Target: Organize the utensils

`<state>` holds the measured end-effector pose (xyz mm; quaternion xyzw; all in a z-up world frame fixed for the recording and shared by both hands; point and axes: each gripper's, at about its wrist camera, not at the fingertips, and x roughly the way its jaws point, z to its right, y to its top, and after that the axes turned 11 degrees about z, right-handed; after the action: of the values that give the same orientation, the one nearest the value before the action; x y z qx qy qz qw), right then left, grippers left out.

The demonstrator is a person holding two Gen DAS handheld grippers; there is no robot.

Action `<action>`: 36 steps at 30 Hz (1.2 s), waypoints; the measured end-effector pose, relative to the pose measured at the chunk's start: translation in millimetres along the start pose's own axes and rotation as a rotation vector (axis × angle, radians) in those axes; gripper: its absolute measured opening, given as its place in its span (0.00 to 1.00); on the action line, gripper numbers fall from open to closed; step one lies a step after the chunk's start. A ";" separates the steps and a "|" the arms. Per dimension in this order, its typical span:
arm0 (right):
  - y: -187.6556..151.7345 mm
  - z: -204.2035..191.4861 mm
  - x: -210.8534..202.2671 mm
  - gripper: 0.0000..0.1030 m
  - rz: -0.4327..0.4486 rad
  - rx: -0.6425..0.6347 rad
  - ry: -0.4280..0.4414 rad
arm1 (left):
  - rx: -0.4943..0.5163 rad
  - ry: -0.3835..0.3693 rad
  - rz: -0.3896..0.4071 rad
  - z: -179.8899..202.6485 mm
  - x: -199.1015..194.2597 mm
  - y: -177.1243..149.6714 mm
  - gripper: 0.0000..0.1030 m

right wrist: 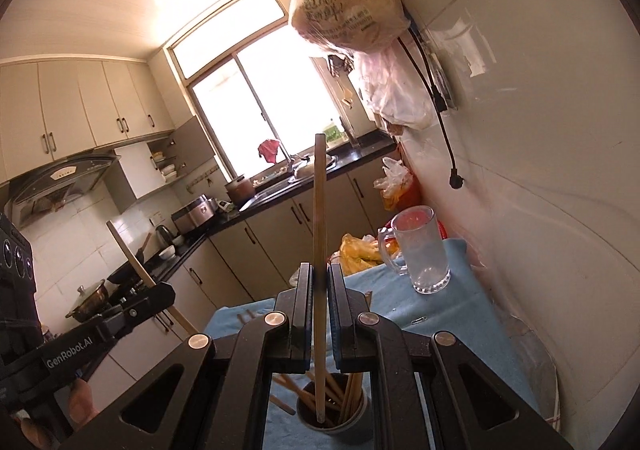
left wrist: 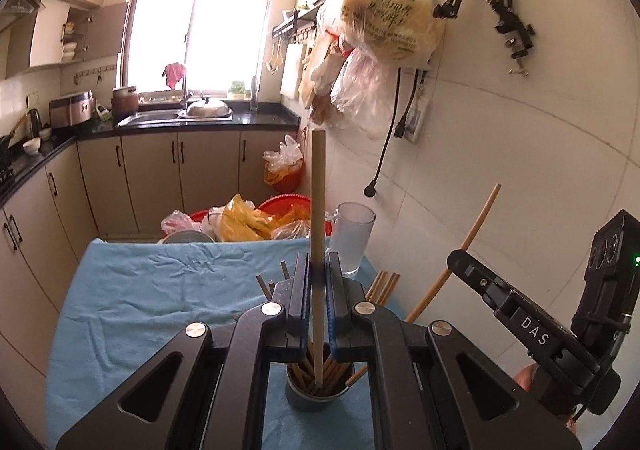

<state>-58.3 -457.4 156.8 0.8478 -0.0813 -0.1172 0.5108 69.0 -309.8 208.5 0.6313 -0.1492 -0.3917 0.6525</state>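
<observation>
Holder (left wrist: 318, 390): dark cup full of chopsticks.
Glass mug (left wrist: 354, 238): at far right corner of table (left wrist: 140, 290), contents unclear.
Left gripper (left wrist: 319, 278): clamped on one chopstick (left wrist: 318, 210).
Right gripper (right wrist: 319, 282): clamped on another chopstick (right wrist: 320, 210).

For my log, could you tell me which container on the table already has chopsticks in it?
The dark cup below the left gripper; the glass mug looks empty.
</observation>
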 end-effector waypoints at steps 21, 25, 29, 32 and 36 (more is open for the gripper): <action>-61.8 27.9 47.3 0.09 -0.188 0.030 -0.066 | -0.041 0.027 -0.121 -31.8 43.0 -68.9 0.07; -60.4 24.2 41.7 0.25 -0.187 0.026 -0.067 | -0.047 0.032 -0.123 -33.9 36.7 -70.4 0.24; -53.6 19.0 28.1 0.37 -0.149 0.008 -0.081 | -0.040 0.060 -0.078 -36.4 22.0 -66.4 0.37; -48.4 19.0 13.2 0.57 -0.112 0.000 -0.116 | -0.051 0.093 -0.049 -42.4 9.1 -65.6 0.49; -45.9 13.0 -6.5 0.92 -0.065 -0.092 -0.239 | -0.045 0.181 -0.003 -49.6 -8.8 -70.4 0.74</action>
<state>-67.4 -445.4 111.1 0.8057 -0.1086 -0.2374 0.5316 74.7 -261.2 137.0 0.6496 -0.0799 -0.3375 0.6765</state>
